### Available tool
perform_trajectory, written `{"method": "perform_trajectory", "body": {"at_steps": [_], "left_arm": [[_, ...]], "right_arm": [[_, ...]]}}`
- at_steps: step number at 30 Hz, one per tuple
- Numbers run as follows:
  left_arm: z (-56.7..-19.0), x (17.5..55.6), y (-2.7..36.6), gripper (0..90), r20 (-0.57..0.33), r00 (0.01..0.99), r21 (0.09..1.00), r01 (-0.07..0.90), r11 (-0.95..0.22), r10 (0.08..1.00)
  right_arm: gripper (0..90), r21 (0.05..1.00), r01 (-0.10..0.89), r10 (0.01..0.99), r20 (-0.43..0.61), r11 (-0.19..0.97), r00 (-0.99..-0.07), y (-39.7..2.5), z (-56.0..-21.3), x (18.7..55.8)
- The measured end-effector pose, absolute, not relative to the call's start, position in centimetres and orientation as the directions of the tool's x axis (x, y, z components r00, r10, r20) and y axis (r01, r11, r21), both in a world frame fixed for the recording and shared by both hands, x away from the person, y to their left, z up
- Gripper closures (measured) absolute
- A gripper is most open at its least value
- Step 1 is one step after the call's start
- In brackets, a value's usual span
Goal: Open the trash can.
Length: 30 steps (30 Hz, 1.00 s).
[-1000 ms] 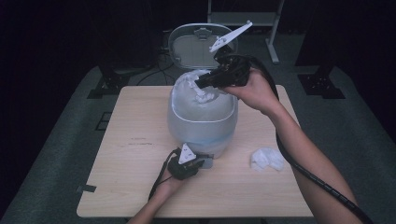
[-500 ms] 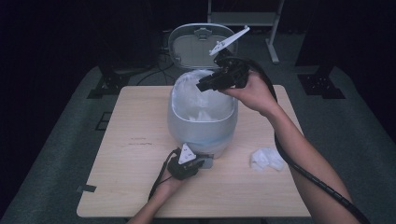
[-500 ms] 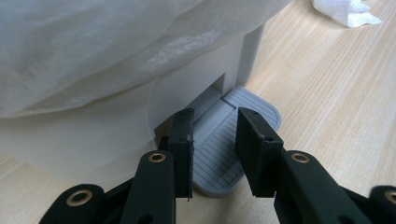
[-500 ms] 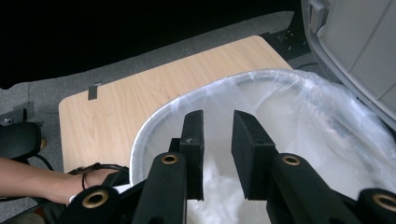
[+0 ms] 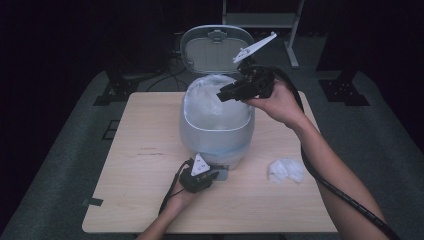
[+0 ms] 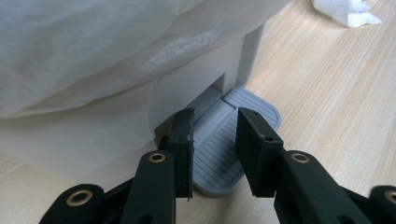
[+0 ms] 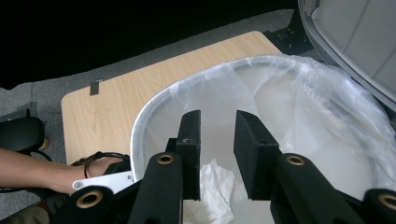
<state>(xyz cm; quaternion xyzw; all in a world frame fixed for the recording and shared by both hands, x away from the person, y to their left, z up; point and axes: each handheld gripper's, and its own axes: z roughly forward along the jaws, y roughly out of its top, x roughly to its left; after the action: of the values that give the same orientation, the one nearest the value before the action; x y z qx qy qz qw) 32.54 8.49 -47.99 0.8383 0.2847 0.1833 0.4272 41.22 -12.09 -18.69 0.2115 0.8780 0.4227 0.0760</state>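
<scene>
Bin (image 5: 216,132) stood mid-table (image 5: 135,200), lid (image 5: 216,49) up, liner (image 7: 327,93) over its rim. Right gripper (image 5: 225,94) hung over the bin's mouth, jaws apart with nothing between them; in the right gripper view they pointed down into the liner, a tissue wad (image 7: 212,186) lying at the bottom below them. Left gripper (image 5: 214,175) sat low on the table at the bin's near side, jaws parted and empty, tips pressing on the grey pedal (image 6: 233,135) at the bin's base. A second crumpled tissue (image 5: 285,169) lay on the table right of the bin, apart from both grippers.
</scene>
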Motion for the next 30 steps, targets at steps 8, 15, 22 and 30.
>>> {"method": "perform_trajectory", "body": {"at_steps": [8,15,22,30], "left_arm": [[-48.0,32.5,8.5,67.6,0.065,0.77,0.821,0.321,-0.473,0.634],[-48.0,32.5,8.5,67.6,0.064,0.77,0.821,0.321,-0.472,0.635],[-48.0,32.5,8.5,67.6,0.065,0.77,0.82,0.321,-0.474,0.634],[-48.0,32.5,8.5,67.6,0.065,0.77,0.821,0.32,-0.472,0.635]], "right_arm": [[68.9,0.785,0.308,0.437,0.052,0.538,-0.898,-13.4,-19.0,40.6],[66.3,0.786,0.312,0.442,0.056,0.533,-0.895,-14.3,-19.4,40.0],[62.8,0.795,0.313,0.443,0.063,0.52,-0.894,-15.5,-19.7,39.5],[62.0,0.799,0.333,0.463,0.078,0.5,-0.883,-17.3,-20.4,39.2]]}}
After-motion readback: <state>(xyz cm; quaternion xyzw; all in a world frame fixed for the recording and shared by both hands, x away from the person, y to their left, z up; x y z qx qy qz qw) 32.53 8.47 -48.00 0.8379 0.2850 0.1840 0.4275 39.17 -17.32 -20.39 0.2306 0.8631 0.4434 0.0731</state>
